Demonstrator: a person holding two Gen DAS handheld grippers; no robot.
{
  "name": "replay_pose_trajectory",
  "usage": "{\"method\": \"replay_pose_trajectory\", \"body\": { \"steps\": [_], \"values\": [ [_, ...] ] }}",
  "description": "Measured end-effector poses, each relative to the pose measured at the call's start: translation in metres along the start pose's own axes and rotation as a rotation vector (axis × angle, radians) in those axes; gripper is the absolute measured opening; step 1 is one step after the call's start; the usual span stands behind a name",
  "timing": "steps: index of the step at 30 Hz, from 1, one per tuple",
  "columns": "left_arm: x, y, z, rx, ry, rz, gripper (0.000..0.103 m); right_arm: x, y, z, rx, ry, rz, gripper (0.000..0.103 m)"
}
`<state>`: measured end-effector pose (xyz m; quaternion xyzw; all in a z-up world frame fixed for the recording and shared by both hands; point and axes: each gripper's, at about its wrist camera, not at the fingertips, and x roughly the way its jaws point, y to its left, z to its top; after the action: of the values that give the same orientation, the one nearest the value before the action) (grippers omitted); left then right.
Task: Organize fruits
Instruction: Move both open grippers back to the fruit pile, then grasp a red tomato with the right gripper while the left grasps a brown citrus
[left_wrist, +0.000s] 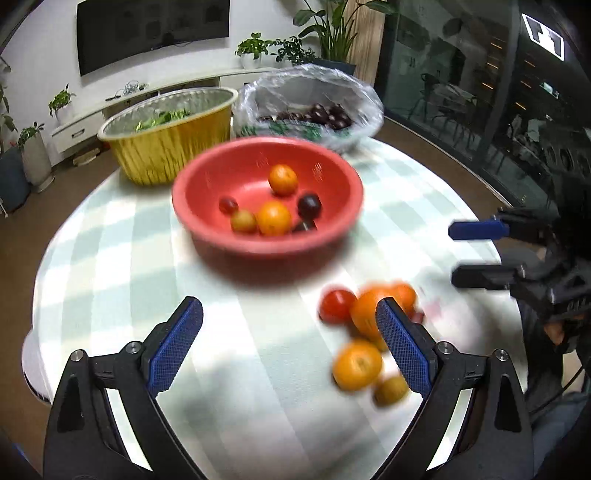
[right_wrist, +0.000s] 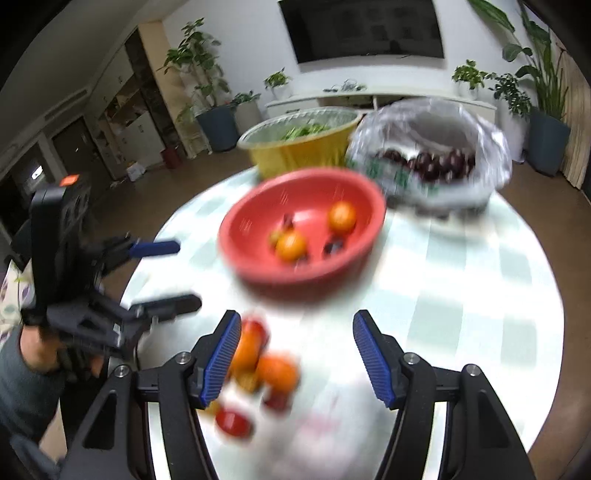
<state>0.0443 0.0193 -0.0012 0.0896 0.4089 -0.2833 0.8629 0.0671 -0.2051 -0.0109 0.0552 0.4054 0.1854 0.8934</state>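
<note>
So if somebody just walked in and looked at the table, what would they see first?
Probably the big red bowl in the middle of the round table, with a few oranges and small dark fruits inside. Next, the loose pile of fruit on the cloth in front of it, close to the open left gripper. Behind the bowl stand a gold foil tub of greens and a plastic bag of dark fruit.

Loose fruits (left_wrist: 364, 334) (oranges, tomatoes) lie beside the red bowl (left_wrist: 207, 229).
</note>
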Motion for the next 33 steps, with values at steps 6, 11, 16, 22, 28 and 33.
{"method": "replay_pose_trajectory", "body": {
  "steps": [6, 11, 16, 22, 28, 33],
  "values": [
    [-0.012, -0.011, -0.049, -0.055, 0.038, -0.009, 0.095, 0.003, 0.028, -0.056, -0.097, 0.095, 0.047, 0.066],
    [-0.015, -0.022, -0.07, -0.066, 0.064, -0.011, 0.095, 0.012, 0.04, -0.065, -0.121, 0.123, 0.073, 0.063],
    [-0.015, -0.03, -0.08, -0.067, 0.077, -0.011, 0.095, 0.027, 0.05, -0.064, -0.182, 0.152, 0.045, 0.056],
    [-0.014, -0.028, -0.079, -0.072, 0.081, 0.01, 0.095, 0.036, 0.052, -0.067, -0.203, 0.188, 0.036, 0.049],
    [-0.011, -0.03, -0.079, -0.062, 0.092, 0.007, 0.096, 0.045, 0.058, -0.071, -0.251, 0.214, 0.029, 0.042],
    [-0.008, -0.032, -0.078, -0.055, 0.103, 0.009, 0.096, 0.046, 0.059, -0.069, -0.266, 0.214, 0.024, 0.034]
  ]
}}
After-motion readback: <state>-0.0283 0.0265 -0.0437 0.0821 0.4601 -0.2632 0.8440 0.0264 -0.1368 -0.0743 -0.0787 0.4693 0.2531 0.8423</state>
